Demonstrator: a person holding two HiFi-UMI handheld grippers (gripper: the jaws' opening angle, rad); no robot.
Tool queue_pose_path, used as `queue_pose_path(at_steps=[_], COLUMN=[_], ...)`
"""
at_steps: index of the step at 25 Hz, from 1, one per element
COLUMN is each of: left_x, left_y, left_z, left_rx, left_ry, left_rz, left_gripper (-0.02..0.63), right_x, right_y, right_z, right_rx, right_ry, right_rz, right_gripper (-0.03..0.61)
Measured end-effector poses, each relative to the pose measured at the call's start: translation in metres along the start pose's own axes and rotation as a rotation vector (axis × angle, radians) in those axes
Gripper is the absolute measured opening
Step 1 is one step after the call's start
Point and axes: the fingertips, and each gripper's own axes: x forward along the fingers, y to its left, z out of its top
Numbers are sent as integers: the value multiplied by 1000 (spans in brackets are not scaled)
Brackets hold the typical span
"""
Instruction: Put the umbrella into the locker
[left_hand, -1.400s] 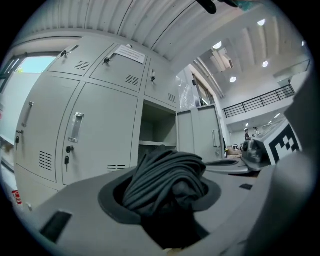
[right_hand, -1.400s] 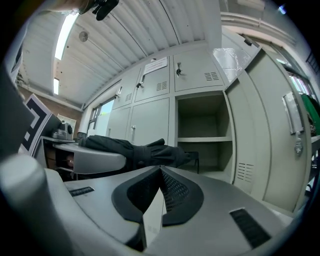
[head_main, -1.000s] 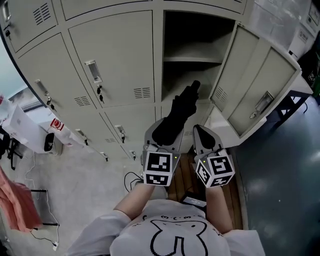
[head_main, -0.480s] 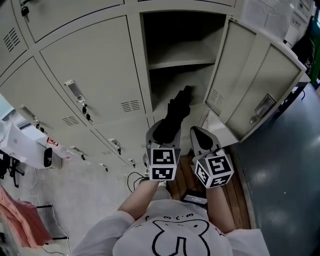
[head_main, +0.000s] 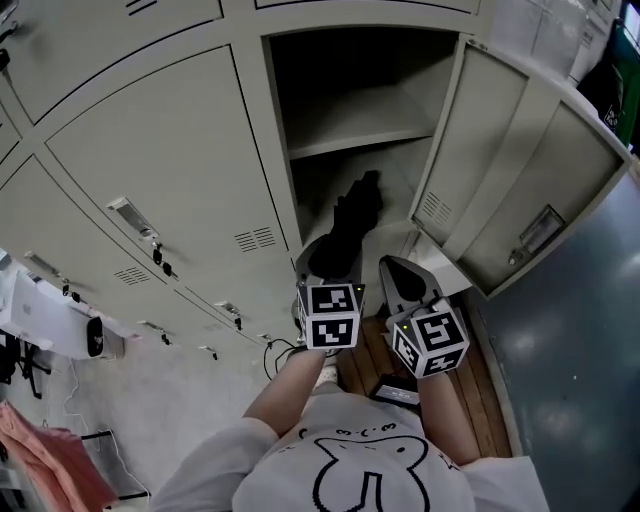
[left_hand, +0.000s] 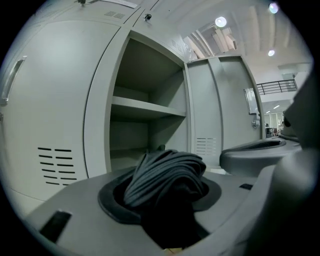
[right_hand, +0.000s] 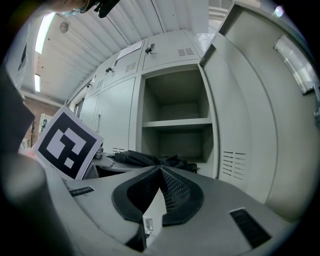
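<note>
A folded black umbrella sticks out of my left gripper, whose jaws are shut on its near end. Its far tip reaches into the lower compartment of the open locker. In the left gripper view the umbrella's bunched fabric fills the gap between the jaws, with the locker's shelf straight ahead. My right gripper hangs just right of the left one, shut with nothing in it. The right gripper view shows its pads pressed together, and the umbrella lying across to their left.
The locker's door swings open to the right, close beside the right gripper. Closed lockers with handles and keys fill the wall to the left. A wooden board lies on the floor under my hands; cables trail nearby.
Both grippers have moved toward the open locker. The umbrella's tip now sits deeper inside the lower compartment. The grip on the umbrella is unchanged.
</note>
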Motion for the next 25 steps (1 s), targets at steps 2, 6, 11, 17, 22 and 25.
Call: queue_pose_path(at_steps=[2, 6, 11, 17, 22, 25], left_x=[11, 32, 57, 88, 112, 125], left_y=[1, 4, 8, 15, 18, 22], left_z=[1, 2, 6, 8, -4, -8], left_rx=[4, 3, 37, 36, 71, 85], left_ry=[8, 43, 110, 176, 277, 314], left_rz=[-8, -21, -19, -9, -51, -46], left_gripper=[239, 242, 249, 255, 270, 270], right_x=[6, 17, 28, 39, 40, 39], right_y=[-4, -12, -21, -28, -50, -60], right_z=[1, 6, 4, 5, 2, -1], right_rx=[-2, -11, 7, 17, 62, 90], right_ry=[4, 3, 7, 4, -1, 1], right_rz=[-8, -19, -37, -45, -120, -143], right_gripper=[12, 12, 12, 12, 12, 12])
